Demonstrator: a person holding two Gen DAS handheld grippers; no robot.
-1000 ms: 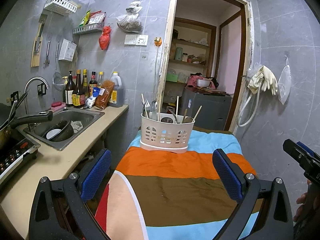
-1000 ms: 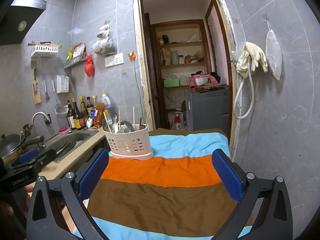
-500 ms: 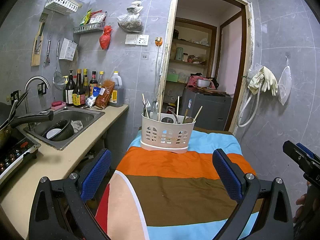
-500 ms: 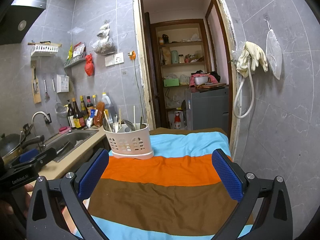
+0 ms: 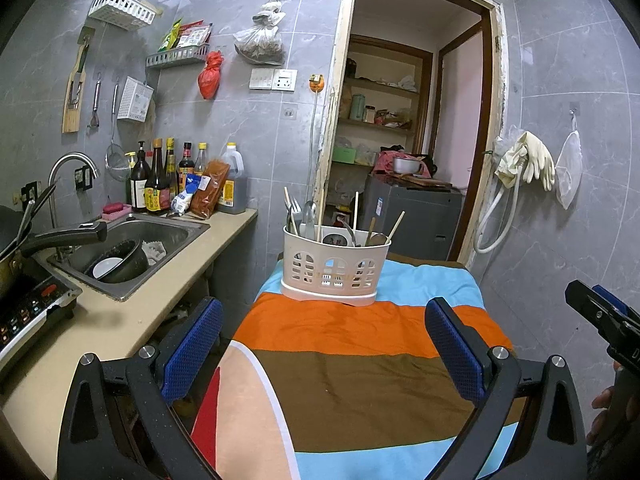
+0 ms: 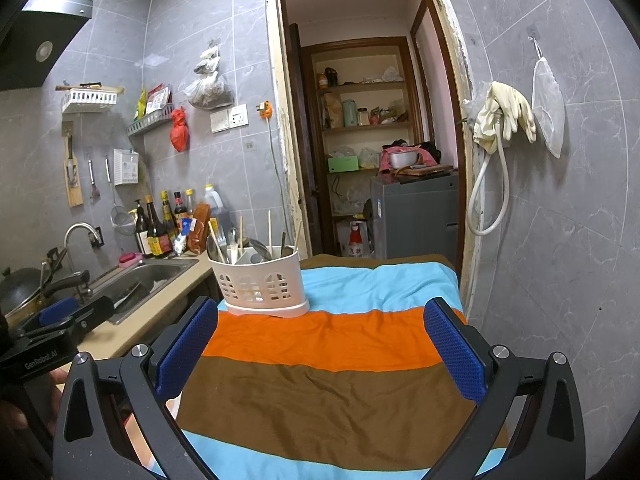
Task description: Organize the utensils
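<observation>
A white plastic utensil caddy (image 5: pixel 334 268) stands upright at the far end of a striped cloth (image 5: pixel 360 368); in the right wrist view the caddy (image 6: pixel 260 280) sits left of centre. Chopsticks (image 5: pixel 396 226), spoons (image 5: pixel 309 213) and a fork stick out of it. My left gripper (image 5: pixel 324 344) hangs open over the near part of the cloth, well short of the caddy, nothing between its blue pads. My right gripper (image 6: pixel 320 346) is likewise open and empty above the cloth (image 6: pixel 332 360). Each gripper shows at the edge of the other's view.
A counter (image 5: pixel 152 296) with a steel sink (image 5: pixel 132 248) holding bowls runs along the left, sauce bottles (image 5: pixel 160 184) behind it and a stove (image 5: pixel 28 312) and pan handle (image 5: pixel 64 236) nearer. An open doorway (image 5: pixel 404 140) with shelves lies beyond. A tiled wall (image 5: pixel 560 220) with gloves and hose bounds the right.
Both views have crept slightly forward toward the caddy; it looks a touch nearer. The grippers stay open and nothing has been picked up.
</observation>
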